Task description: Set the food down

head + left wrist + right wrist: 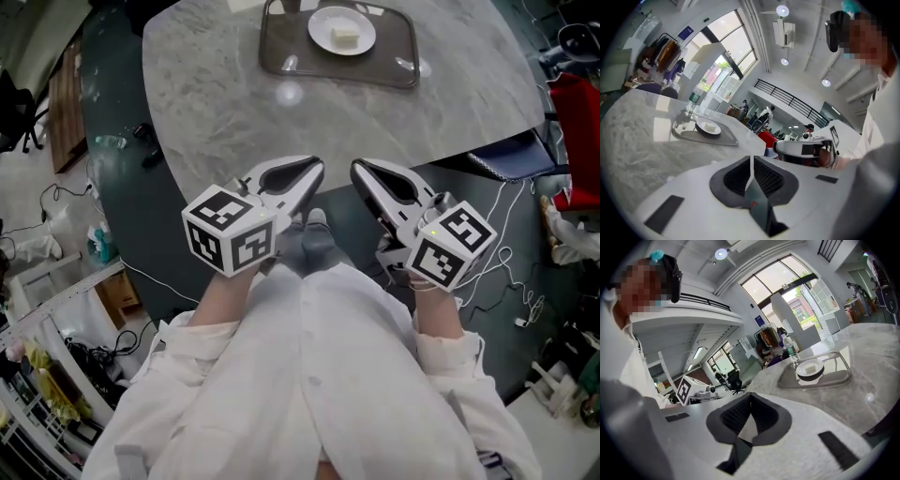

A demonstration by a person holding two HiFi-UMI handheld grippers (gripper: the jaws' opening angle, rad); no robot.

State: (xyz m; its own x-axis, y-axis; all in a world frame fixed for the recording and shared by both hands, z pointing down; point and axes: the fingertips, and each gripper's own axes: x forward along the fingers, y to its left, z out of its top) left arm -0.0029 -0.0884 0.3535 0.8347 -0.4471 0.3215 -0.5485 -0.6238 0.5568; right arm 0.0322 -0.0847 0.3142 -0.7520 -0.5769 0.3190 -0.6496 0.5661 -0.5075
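Two tools are in view, one in each of the person's hands, and both are held low in front of the white-sleeved torso, off the near edge of the counter [216, 84] and above the dark floor. The left tool [312, 172] has its two jaws brought together, the ribbed pads meeting along a thin line with nothing between them. The right tool [359, 170] is the same: jaws closed tip to tip and empty. The two tools lie side by side, their tips near each other but apart, both pointing toward the counter. Each carries one of the two marker cubes, the left one [230, 230] and the right one [452, 246], both close to the person's wrists. On the pale marbled counter, well apart from both tools, sits a single grey tray [281, 56] with rounded corners. One white round plate [323, 23] rests on the tray toward its far side, and one pale, block-shaped piece of food [344, 36] lies near the middle of that plate, touched by neither tool. In the two gripper views a single clear bottle [693, 99] with a dark label stands upright just beyond the tray's far side. The rest of the counter surface in sight shows only bright reflections of the ceiling lights.
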